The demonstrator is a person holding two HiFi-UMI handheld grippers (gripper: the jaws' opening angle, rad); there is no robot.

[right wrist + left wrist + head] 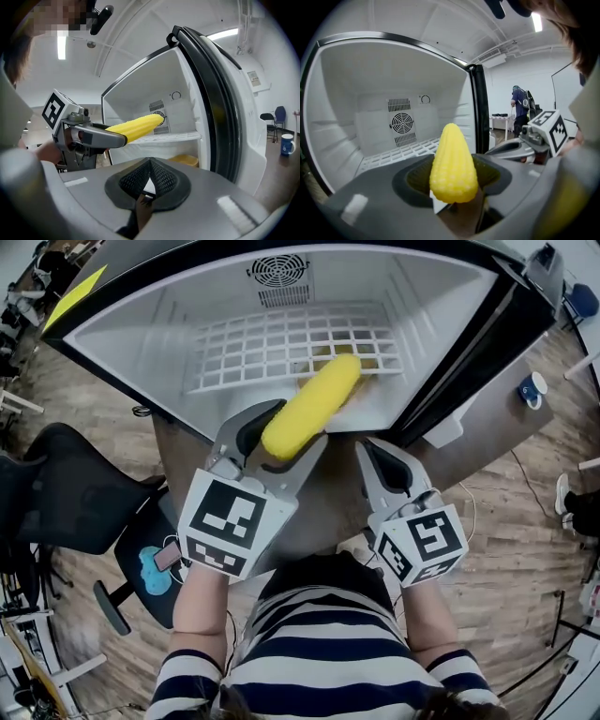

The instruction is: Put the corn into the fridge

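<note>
Striped shirt [319, 652] and both forearms fill the bottom of the head view.

Just ahead of the wrists sit two marker cubes, the left one [234, 521] larger in frame than the right one [422, 545].

Left gripper [291, 432]: jaws clamped on the thick end of the corn [319, 399], pads pressed to either side of the cob. The corn is yellow and points away from the person, angled up and to the right. The left gripper view looks straight down the cob toward its tapered tip.

Right gripper [389, 460]: jaws drawn together with nothing between them. It is held low, just right of the left gripper and in front of the fridge opening.

Corn position: off any surface, its tip past the fridge's front edge and above the wire shelf [272, 348]. The right gripper view shows a gap between cob and shelf.

Fridge [141, 343]: white interior, with a round fan vent [278, 271] on the back wall. The door [220, 108] stands open on the right with its black gasket showing. A yellowish shape [185, 160] lies below the shelf; what it is cannot be told.

Further out are a black office chair [66, 484] on the left and a blue mug [532, 388] on a surface to the right. In the left gripper view, a person [519, 110] stands in the far room.
</note>
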